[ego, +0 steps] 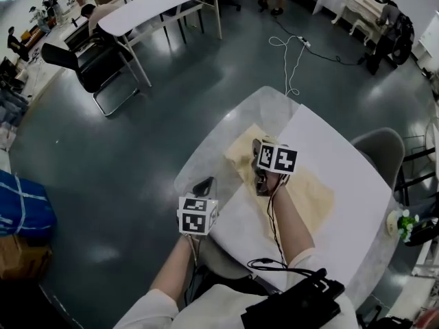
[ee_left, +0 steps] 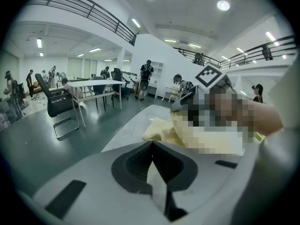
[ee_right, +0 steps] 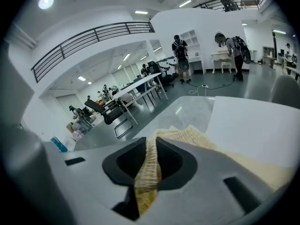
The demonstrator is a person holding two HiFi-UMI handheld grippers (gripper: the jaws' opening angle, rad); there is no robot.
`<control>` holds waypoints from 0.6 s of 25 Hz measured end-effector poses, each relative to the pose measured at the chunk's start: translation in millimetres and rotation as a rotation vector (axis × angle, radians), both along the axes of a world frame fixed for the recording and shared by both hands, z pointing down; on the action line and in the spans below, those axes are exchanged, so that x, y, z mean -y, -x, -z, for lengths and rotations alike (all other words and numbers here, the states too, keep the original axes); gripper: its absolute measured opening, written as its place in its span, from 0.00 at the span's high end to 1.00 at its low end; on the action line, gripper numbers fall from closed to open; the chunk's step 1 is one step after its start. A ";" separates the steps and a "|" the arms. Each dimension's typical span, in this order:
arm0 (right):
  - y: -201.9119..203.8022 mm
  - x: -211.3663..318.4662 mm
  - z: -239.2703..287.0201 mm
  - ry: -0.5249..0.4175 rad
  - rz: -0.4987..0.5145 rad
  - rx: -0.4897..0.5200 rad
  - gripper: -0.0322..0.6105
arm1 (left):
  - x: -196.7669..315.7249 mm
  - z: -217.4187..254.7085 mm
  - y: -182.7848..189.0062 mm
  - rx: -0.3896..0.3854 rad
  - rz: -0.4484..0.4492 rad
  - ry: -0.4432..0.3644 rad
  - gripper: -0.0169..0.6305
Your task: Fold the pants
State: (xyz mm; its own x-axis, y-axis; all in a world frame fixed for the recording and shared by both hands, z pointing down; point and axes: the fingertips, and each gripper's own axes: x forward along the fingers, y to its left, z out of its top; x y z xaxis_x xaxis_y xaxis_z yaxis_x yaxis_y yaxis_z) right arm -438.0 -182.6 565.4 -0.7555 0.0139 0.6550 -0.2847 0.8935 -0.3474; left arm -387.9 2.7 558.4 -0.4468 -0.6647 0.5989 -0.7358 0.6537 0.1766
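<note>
My right tool (ee_right: 151,142) is closed on the pants (ego: 310,192). A fold of their pale-yellow ribbed knit is pinched between the jaws, which are narrowed to the thickness of the cloth and no further. I judge that a bunched edge gripped this firmly will pull the rest of the garment along without slipping. The rest of the pants lies spread on the bench (ego: 221,141), partly on the bare grey top and partly on the white sheet (ego: 336,157) laid across it, so the cloth has a flat surface to be doubled over on. My left tool (ee_left: 152,144) is closed too, with a thin pale strip (ee_left: 156,182) caught between its jaws (it looks whitish rather than yellow in that tool's own view, so I cannot tell whether it is a corner of the pants or the edge of the sheet). Seen from above, the left tool sits at the bench's near-left edge, apart from the right tool, which hangs over the garment. Two grips set apart like this would suit stretching an edge taut so that a fold lands straight. I reckon the folding is not far along, since most of the fabric lies open. The likeliest trouble is the thin left-hand pinch slipping free.
</note>
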 end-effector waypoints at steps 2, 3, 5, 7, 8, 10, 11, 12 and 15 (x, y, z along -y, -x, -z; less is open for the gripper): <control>9.8 -5.2 -14.1 0.007 -0.012 -0.009 0.84 | -5.4 -6.9 5.3 -0.013 0.011 -0.001 0.96; 13.6 -8.1 -20.3 0.010 -0.012 -0.014 0.83 | -7.6 -9.7 7.6 -0.018 0.018 -0.002 0.96; 19.2 -12.6 -28.7 0.025 -0.005 -0.013 0.78 | -10.1 -14.7 10.2 -0.026 0.032 -0.007 0.96; 22.5 -16.1 -33.4 0.048 -0.001 -0.007 0.72 | -13.5 -20.1 11.0 -0.039 0.041 -0.010 0.96; 22.5 -16.8 -34.5 0.055 -0.005 -0.006 0.72 | -15.8 -22.9 10.8 -0.045 0.043 -0.010 0.96; 19.2 -15.4 -34.1 0.057 -0.021 -0.003 0.73 | -19.8 -27.9 9.7 -0.056 0.047 -0.009 0.96; 16.2 -13.6 -32.8 0.056 -0.028 -0.001 0.73 | -21.2 -29.7 8.9 -0.061 0.048 -0.009 0.96; 12.5 -10.9 -30.7 0.055 -0.034 0.003 0.73 | -21.7 -30.7 7.8 -0.065 0.049 -0.009 0.96; -4.0 3.1 -19.0 0.046 -0.061 0.018 0.73 | -17.9 -28.3 2.6 -0.067 0.045 -0.016 0.96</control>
